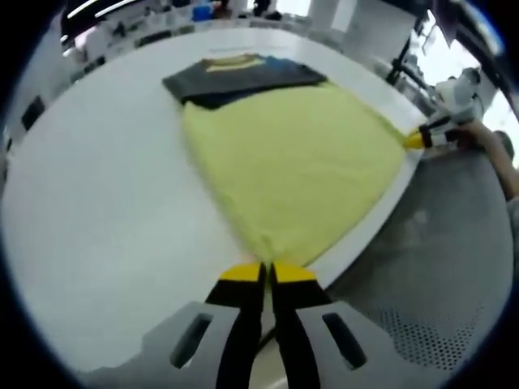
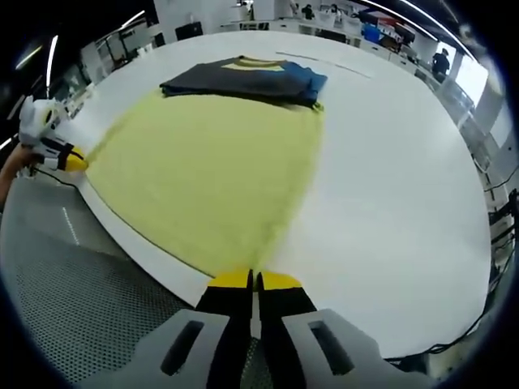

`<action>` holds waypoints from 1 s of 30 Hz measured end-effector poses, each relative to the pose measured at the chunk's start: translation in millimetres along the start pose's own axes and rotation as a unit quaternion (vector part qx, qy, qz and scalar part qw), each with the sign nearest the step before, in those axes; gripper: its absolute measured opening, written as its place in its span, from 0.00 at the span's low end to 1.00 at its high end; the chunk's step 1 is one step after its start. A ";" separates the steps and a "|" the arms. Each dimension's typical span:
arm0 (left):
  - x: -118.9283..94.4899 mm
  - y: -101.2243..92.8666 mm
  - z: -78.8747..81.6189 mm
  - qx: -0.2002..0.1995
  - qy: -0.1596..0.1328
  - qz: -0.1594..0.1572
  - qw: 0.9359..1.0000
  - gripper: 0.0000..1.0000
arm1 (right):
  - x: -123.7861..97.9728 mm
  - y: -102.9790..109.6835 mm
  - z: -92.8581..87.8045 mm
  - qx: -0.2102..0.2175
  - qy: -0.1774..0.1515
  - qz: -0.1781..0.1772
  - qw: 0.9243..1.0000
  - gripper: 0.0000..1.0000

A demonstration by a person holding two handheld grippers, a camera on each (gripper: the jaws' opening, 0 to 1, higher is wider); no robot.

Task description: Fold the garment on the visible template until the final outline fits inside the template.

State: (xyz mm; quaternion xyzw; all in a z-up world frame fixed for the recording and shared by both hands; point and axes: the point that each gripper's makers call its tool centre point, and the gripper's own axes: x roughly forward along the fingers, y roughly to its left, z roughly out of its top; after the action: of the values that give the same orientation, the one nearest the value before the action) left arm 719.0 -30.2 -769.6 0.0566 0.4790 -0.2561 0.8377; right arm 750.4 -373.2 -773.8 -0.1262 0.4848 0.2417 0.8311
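Left gripper view, left to right: a round white table (image 1: 97,203) carries a yellow garment (image 1: 292,170) spread flat, its near hem drawn to a point at the table's edge; the left gripper (image 1: 266,273), yellow-tipped with black jaws, has its jaws pressed together on that hem corner; beyond the garment, at its far end and partly overlapping it, lies a dark folded garment (image 1: 243,77) with a yellow and blue collar area; at the right, the right gripper (image 1: 415,140) has its yellow tips at the other hem corner, a person's hand (image 1: 478,138) behind it; grey perforated flooring (image 1: 438,259) lies below the table edge.

Right gripper view, left to right: the left gripper (image 2: 75,161) meets the garment's corner at the table edge; the yellow garment (image 2: 203,178) fans out between the two corners, taut along its near hem; the dark folded garment (image 2: 243,79) lies at its far end; the right gripper (image 2: 253,279) has its jaws closed on the near corner, only a slit between the tips; bare white table (image 2: 389,211) extends to the right; whether a template is marked on the table cannot be told.
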 end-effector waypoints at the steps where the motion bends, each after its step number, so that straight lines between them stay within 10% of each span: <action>1: -1.3 0.1 1.3 -0.004 -0.003 -0.001 1.000 0.00 | -1.3 0.0 0.8 -0.001 -0.002 0.000 1.000 0.03; 30: -37.1 -12.1 22.9 0.013 -0.037 -0.018 0.999 0.00 | -35.1 7.1 13.0 -0.014 -0.034 -0.013 0.999 0.03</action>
State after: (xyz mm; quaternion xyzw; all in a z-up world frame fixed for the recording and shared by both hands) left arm 715.7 -34.5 -724.7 0.0493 0.4452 -0.2791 0.8494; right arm 741.9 -371.2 -736.8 -0.1360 0.4514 0.2419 0.8481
